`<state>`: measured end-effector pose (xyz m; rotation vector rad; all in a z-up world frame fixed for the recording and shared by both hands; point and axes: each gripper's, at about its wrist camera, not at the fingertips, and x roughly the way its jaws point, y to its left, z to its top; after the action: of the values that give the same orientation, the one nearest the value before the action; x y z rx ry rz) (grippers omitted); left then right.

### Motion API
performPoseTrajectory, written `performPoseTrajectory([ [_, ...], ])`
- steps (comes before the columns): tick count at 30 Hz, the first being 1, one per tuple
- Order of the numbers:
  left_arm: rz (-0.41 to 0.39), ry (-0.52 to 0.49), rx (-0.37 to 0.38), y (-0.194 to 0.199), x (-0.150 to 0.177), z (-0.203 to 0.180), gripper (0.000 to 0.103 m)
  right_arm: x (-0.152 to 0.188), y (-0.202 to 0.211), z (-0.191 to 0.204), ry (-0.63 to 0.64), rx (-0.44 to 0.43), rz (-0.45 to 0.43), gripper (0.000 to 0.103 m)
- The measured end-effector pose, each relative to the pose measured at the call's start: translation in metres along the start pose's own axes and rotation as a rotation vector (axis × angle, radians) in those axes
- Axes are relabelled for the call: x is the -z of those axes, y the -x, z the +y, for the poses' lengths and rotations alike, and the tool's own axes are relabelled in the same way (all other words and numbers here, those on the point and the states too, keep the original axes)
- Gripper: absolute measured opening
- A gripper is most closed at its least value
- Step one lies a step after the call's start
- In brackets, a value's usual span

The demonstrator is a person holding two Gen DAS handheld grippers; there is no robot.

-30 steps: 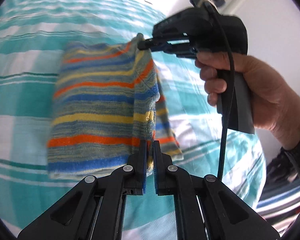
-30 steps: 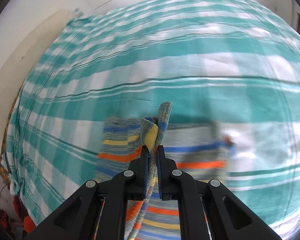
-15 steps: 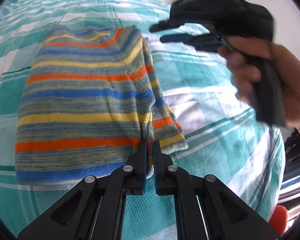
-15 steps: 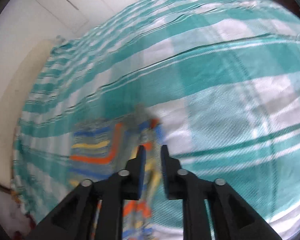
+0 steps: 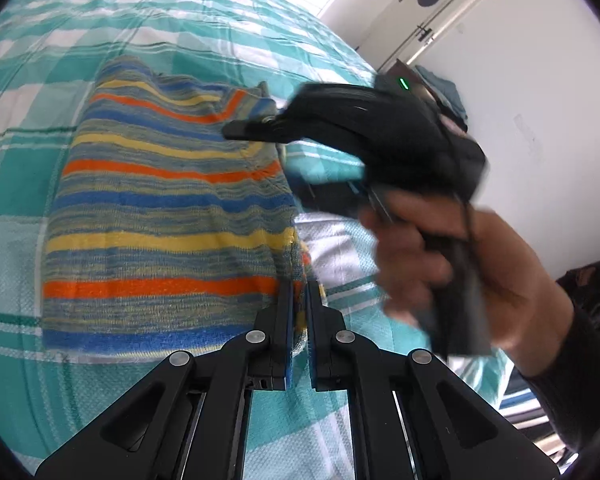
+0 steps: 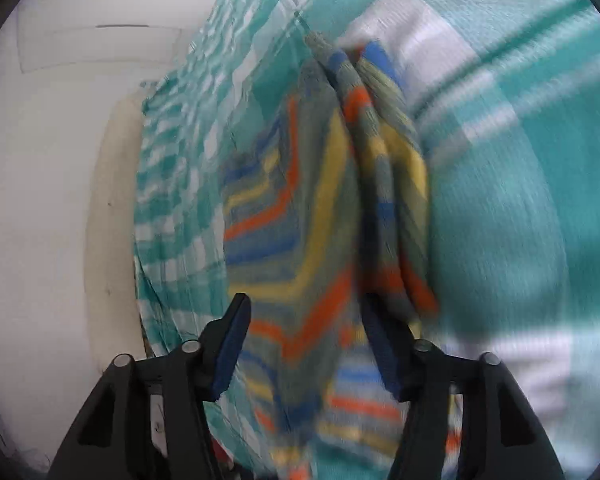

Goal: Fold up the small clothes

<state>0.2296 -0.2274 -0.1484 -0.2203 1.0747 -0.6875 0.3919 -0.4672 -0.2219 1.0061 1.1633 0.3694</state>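
The striped knit garment (image 5: 168, 216) lies folded on the bed, a soft, loosely ribbed piece banded in orange, yellow, blue and grey-green, roughly rectangular with a doubled, slightly rumpled right edge. Under it spreads the bedcover (image 5: 28, 152), a woven cotton check in teal and white with thin dark lines. The left gripper (image 5: 298, 304) has its blue-padded black jaws pinched tight on the garment's near right corner, pointing down at a slant towards the cloth. The right gripper (image 6: 312, 344) comes in from the right over the garment's far right corner; from its own camera the jaws stand partly apart, having just been opening, with the knit lying blurred between and beyond them, the pads not pressing it. The person's hand (image 5: 452, 264) wraps round that tool's black handle, fingers curled, a dark sleeve (image 5: 580, 392) at the wrist, all smeared by motion. Beyond the bed stand a white wall (image 5: 540, 92) and a door frame.
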Motion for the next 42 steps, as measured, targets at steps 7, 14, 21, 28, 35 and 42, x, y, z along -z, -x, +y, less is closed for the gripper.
performPoseTrajectory([
  [7, -0.015, -0.052, -0.042, -0.028, -0.011, -0.02, 0.003, -0.021, 0.01, 0.073, 0.462, 0.299, -0.168, 0.008],
  [14, 0.044, -0.174, -0.124, -0.06, 0.015, -0.027, 0.003, -0.045, 0.011, 0.022, 0.27, 0.233, -0.158, 0.026],
  [21, 0.081, -0.193, -0.151, -0.062, 0.011, -0.031, 0.017, -0.052, 0.019, 0.018, 0.273, 0.313, -0.248, 0.006],
  [28, -0.05, -0.081, -0.181, 0.039, 0.023, 0.017, 0.068, -0.01, 0.071, 0.035, 0.367, 0.38, -0.329, 0.054],
  [35, -0.011, 0.108, -0.373, 0.023, -0.006, 0.097, 0.048, 0.081, 0.047, 0.074, 0.618, 0.174, -0.061, 0.037],
  [42, 0.004, 0.035, -0.462, 0.037, 0.005, 0.085, 0.047, 0.107, 0.045, 0.024, 0.55, 0.521, -0.058, 0.01],
])
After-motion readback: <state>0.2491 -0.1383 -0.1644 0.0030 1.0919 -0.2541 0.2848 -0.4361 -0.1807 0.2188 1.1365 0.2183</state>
